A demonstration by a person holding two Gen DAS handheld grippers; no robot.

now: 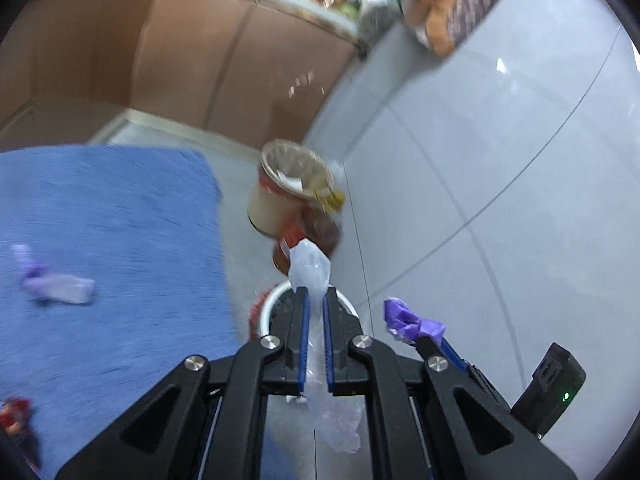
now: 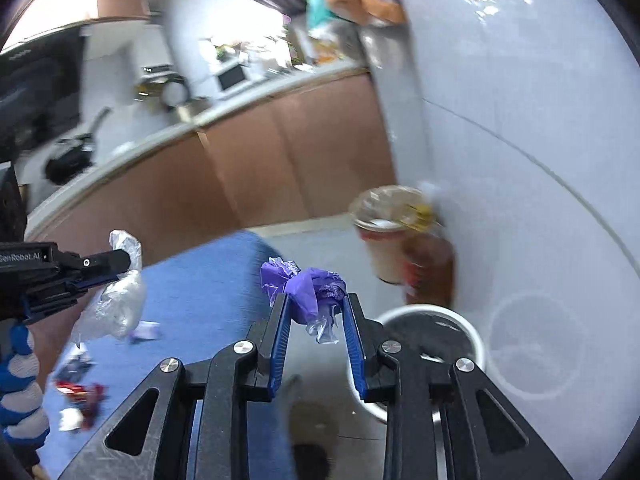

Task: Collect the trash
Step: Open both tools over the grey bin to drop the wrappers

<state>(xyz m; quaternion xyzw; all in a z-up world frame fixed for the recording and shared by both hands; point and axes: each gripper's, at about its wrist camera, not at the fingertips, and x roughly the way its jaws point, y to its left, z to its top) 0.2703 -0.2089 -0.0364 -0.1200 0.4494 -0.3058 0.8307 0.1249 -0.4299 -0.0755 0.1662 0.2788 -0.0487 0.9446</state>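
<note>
Carry step: left gripper [image 1: 316, 294] fingers pinch clear plastic wrap [image 1: 310, 268], right gripper [image 2: 315, 300] fingers clamp purple glove [image 2: 308, 286]; next, release over white bin [image 2: 476, 330] at 4 o'clock.

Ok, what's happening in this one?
A person with two handheld grippers is collecting trash. The left gripper is shut on a clear plastic wrapper, the right gripper on a crumpled purple glove. Both are near a white bin on the floor. More scraps remain on the blue cloth.
</note>
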